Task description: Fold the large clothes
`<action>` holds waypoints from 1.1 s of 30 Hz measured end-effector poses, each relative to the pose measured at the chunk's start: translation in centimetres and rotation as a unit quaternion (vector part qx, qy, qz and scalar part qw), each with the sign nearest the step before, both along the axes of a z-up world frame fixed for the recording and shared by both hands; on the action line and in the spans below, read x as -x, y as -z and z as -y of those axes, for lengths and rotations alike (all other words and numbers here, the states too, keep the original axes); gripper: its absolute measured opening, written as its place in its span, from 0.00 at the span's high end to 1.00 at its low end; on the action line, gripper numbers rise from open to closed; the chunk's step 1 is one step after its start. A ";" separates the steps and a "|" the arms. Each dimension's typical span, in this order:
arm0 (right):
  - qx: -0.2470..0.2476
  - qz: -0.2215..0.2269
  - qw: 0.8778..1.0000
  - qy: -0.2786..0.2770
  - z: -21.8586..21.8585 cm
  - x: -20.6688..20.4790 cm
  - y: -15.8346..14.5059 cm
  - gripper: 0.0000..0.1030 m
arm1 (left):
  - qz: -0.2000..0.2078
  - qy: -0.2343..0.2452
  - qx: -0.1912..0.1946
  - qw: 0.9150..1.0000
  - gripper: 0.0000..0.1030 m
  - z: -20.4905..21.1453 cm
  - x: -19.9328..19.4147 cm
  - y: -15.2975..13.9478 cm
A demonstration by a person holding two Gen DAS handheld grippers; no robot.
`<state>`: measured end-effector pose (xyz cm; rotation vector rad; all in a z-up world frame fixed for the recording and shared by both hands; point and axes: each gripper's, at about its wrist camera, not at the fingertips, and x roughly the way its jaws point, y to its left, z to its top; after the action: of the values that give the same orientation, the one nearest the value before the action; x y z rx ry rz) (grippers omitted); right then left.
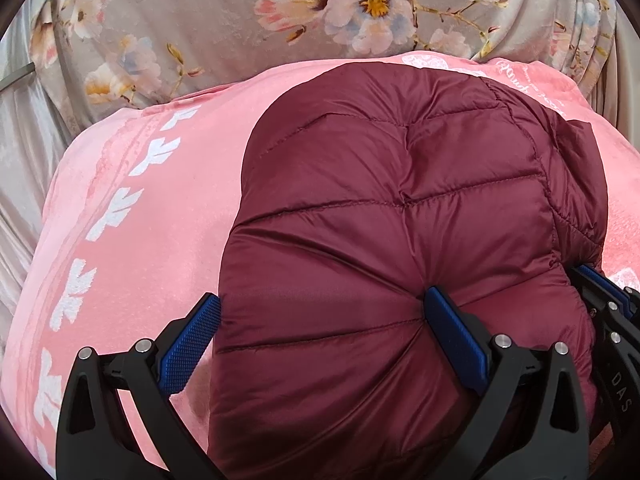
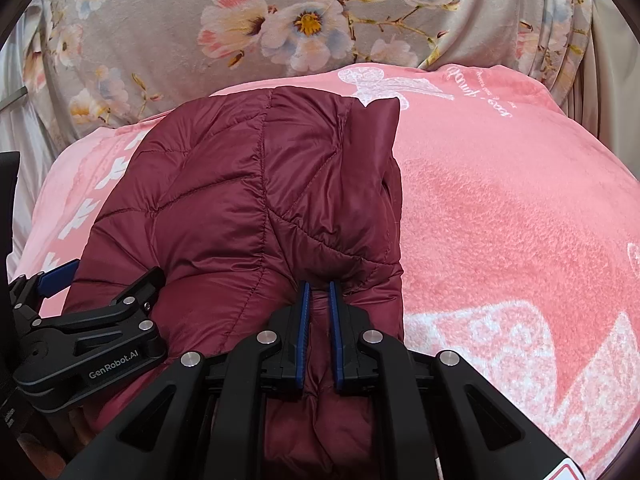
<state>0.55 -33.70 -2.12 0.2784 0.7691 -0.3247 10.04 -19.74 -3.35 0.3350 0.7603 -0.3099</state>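
The right gripper (image 2: 319, 292) is clenched on a pinch of the maroon quilted jacket (image 2: 248, 208), its blue pads nearly together with a ridge of shiny fabric squeezed between them at the near edge. The left gripper (image 1: 324, 316) stands wide apart: one finger is pressed into the puffy top of the jacket, making the cloth pucker round it, and the other sits off the jacket's left edge over the pink blanket (image 1: 132, 216). It looks to be straddling that edge, not gripping it.

The jacket lies as a folded bundle on the pink blanket, which covers what I take to be a bed, with a grey flowered cloth (image 1: 208, 32) draped behind.

From where I stand, the worry is the fabric itself. It is slick and padded, so the small pinch on the right could slide out if the bundle is lifted or dragged. With the left side unheld, any pull would come from one corner only, and the fold could skew or spring open as the padding pushes back. The loose flap (image 2: 380, 132) at the far right corner could flop out. The soft blanket might also bunch and travel with it.
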 end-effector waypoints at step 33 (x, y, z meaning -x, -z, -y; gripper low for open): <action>-0.240 0.059 0.969 0.017 6.8 -0.9 2.4 0.31 | -0.232 0.008 0.204 0.951 0.04 -6.4 -5.8 0.8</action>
<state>1.44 -40.55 -4.50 0.7610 0.7188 -0.1476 15.88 -13.36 -4.19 -0.1321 1.1298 -0.5622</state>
